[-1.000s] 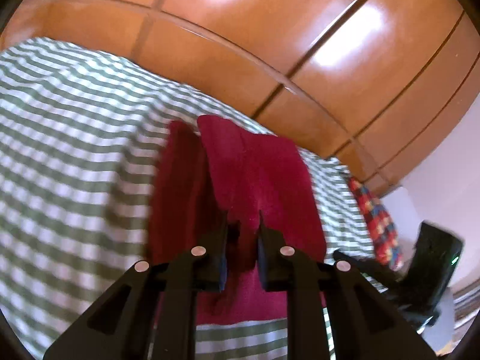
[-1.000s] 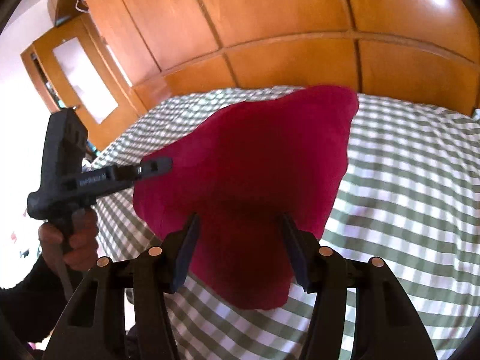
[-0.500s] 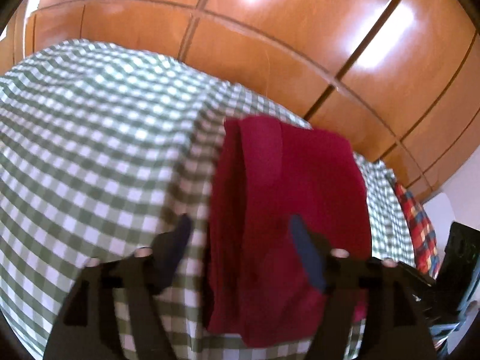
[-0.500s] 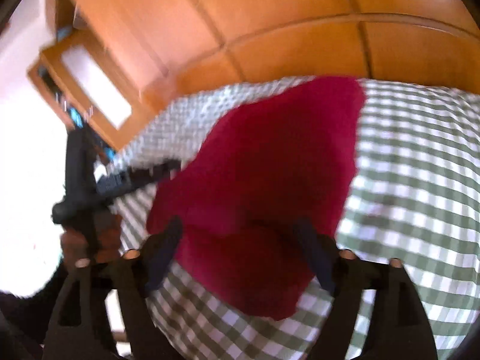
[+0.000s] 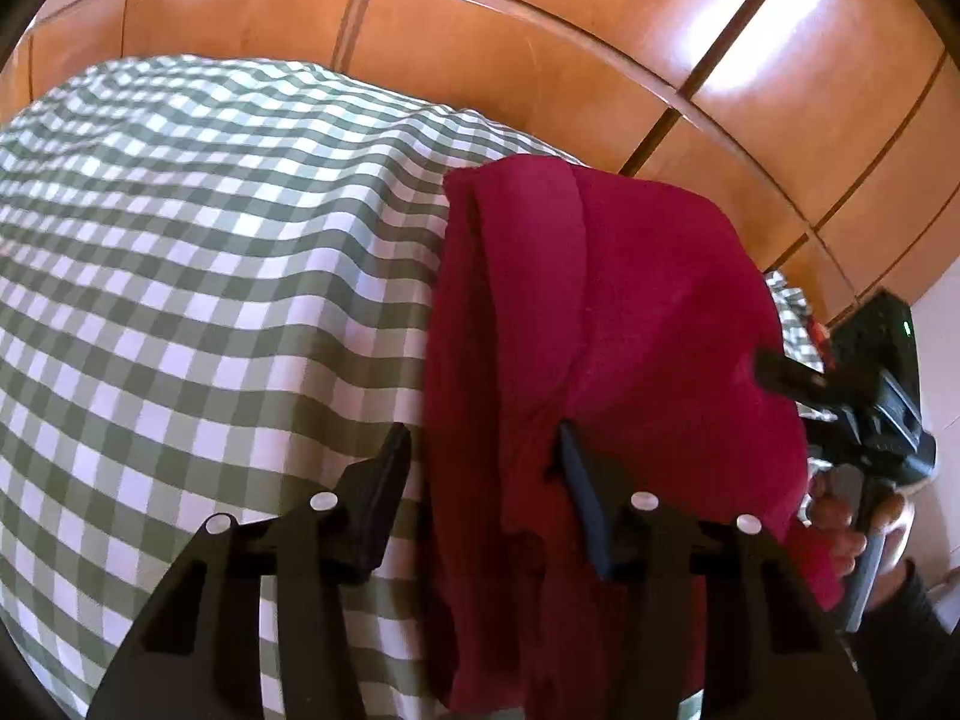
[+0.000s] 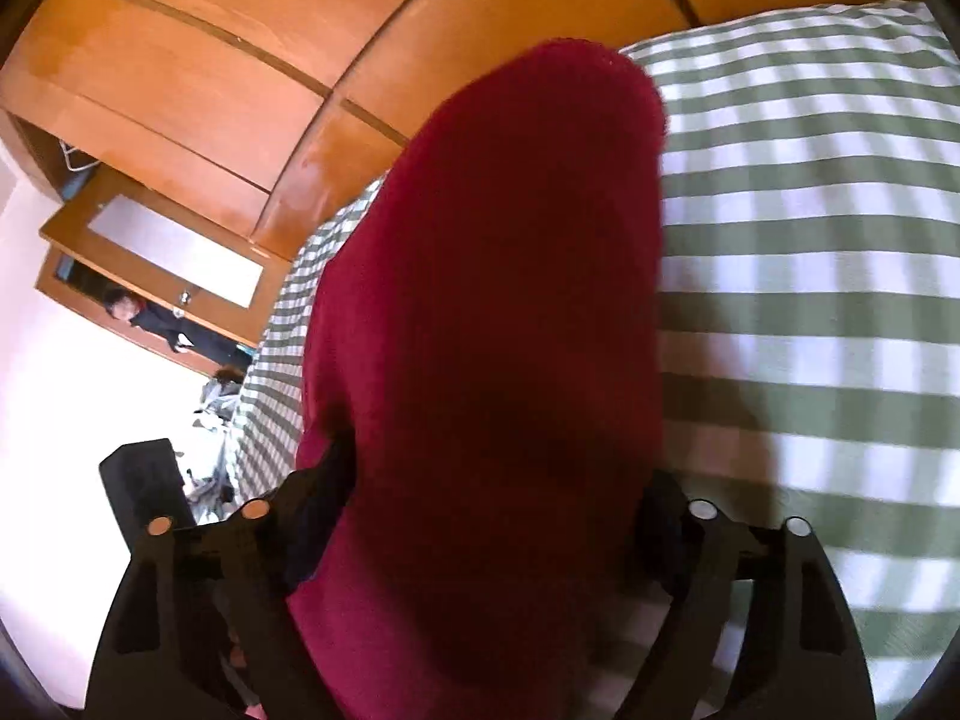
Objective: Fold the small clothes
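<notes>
A dark red garment (image 5: pixel 606 324) lies folded lengthwise on the green checked bed cover (image 5: pixel 198 276). My left gripper (image 5: pixel 480 474) is open, its fingers astride the garment's near left edge. In the right wrist view the same red garment (image 6: pixel 498 324) fills the middle and lies between the wide-apart fingers of my right gripper (image 6: pixel 498 540), which is open; cloth hides the fingertips. The right gripper also shows in the left wrist view (image 5: pixel 864 396) at the garment's right edge.
Orange wooden wardrobe doors (image 5: pixel 540 42) stand behind the bed. A colourful cloth (image 5: pixel 810 324) lies at the bed's far right. In the right wrist view a wooden-framed mirror (image 6: pixel 174 246) hangs at the left, and the checked cover (image 6: pixel 810 276) stretches to the right.
My left gripper opened, letting go of the red garment, and drew back slightly. My right gripper moved in low over the garment, which now lies between its open fingers.
</notes>
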Tool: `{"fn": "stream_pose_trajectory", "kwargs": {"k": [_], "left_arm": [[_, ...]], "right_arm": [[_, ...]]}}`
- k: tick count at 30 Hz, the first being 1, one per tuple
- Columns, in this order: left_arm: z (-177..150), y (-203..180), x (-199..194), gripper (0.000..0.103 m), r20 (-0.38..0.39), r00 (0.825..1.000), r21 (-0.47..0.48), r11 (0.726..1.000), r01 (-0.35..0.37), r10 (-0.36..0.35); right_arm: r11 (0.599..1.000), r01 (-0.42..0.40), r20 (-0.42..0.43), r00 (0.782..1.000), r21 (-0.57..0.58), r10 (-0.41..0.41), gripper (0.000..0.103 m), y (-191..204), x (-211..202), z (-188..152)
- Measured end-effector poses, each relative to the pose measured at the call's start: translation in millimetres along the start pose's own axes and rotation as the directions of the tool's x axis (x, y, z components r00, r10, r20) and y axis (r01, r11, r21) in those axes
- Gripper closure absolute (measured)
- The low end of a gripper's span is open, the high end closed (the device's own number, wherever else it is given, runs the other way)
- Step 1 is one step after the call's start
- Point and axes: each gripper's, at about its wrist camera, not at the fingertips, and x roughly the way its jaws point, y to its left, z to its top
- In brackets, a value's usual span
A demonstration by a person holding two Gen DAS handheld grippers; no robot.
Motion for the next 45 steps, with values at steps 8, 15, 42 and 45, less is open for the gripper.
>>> {"fn": "stream_pose_trajectory", "kwargs": {"k": [8, 15, 42, 45], "left_arm": [[-2.5, -12.1, -2.3, 0.083, 0.040, 0.999, 0.065, 0.998, -0.013, 0.010], [-4.7, -11.8, -15.3, 0.092, 0.067, 0.997, 0.065, 0.998, 0.023, -0.027], [1.4, -301.4, 71.2, 0.091, -0.082, 0.985, 0.503, 0.847, 0.175, -0.155], [-7.5, -301.5, 63.7, 0.091, -0.090, 0.981, 0.501, 0.844, 0.193, -0.170]], "right_arm": [[0.998, 0.042, 0.014, 0.999, -0.049, -0.042, 0.055, 20.3, -0.4, 1.5], [0.989, 0.079, 0.070, 0.995, -0.128, -0.070, 0.062, 39.5, -27.3, 0.6], [0.745, 0.498, 0.332, 0.681, 0.444, -0.653, 0.063, -138.1, -305.9, -64.9], [0.668, 0.503, 0.301, 0.626, 0.549, -0.719, 0.063, -173.1, -322.1, -89.4]]}}
